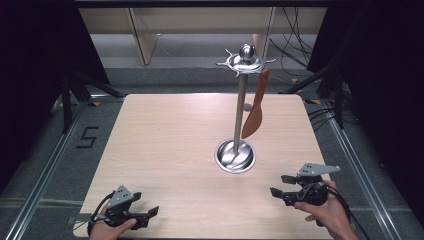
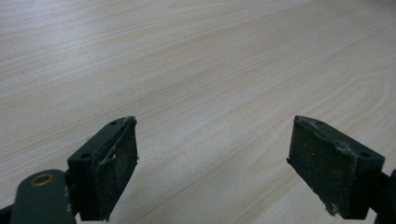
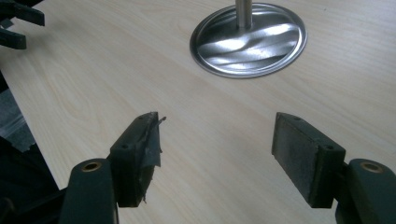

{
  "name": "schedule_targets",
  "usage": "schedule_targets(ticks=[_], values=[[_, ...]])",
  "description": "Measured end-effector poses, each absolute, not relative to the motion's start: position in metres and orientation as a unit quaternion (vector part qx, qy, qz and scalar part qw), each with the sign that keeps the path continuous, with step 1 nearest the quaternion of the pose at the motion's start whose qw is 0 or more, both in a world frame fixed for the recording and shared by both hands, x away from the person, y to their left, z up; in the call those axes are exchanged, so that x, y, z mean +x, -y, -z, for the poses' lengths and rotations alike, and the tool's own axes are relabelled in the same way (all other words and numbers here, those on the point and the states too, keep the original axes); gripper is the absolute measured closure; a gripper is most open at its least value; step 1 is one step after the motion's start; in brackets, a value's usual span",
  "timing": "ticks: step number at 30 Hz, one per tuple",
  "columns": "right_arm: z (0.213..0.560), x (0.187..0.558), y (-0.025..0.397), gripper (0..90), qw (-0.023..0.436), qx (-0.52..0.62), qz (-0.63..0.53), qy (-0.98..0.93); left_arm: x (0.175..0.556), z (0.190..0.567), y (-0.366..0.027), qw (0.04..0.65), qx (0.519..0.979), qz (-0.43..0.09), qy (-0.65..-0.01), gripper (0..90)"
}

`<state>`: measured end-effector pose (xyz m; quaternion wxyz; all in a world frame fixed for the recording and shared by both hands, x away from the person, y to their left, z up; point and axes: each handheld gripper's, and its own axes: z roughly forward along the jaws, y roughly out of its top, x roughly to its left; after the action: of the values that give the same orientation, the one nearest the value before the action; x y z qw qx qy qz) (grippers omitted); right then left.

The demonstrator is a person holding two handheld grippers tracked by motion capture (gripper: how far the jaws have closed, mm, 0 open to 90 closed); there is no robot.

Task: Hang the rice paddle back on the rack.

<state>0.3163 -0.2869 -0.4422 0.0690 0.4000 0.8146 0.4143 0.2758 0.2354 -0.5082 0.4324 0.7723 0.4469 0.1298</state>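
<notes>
High view: metal stand (image 1: 239,100) upright right of centre on table (image 1: 165,140), orange spatula (image 1: 254,112) hanging from its top ring; left gripper (image 1: 148,213) and right gripper (image 1: 278,186) at near corners, well apart from it. Left gripper view: jaws wide apart, empty, over bare wood. Right gripper view: jaws wide apart, empty, stand base (image 3: 249,39) ahead.

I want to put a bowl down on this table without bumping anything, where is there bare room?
Most of the table is bare: the whole stretch left of the metal stand, from the far edge to the left gripper. The near strip between the left gripper and the right gripper is bare too. It is tighter around the stand's round base and under the orange spatula hanging from it.
</notes>
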Motion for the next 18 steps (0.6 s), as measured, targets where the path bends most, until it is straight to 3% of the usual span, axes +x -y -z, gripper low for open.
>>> schedule_targets(ticks=[18], values=[[0.471, 0.299, 0.289, 31.1, 0.056, 0.420, -0.403, -0.811, 0.277, 0.507, -0.239, 0.417, 0.787, -0.130, -0.437, 14.8]])
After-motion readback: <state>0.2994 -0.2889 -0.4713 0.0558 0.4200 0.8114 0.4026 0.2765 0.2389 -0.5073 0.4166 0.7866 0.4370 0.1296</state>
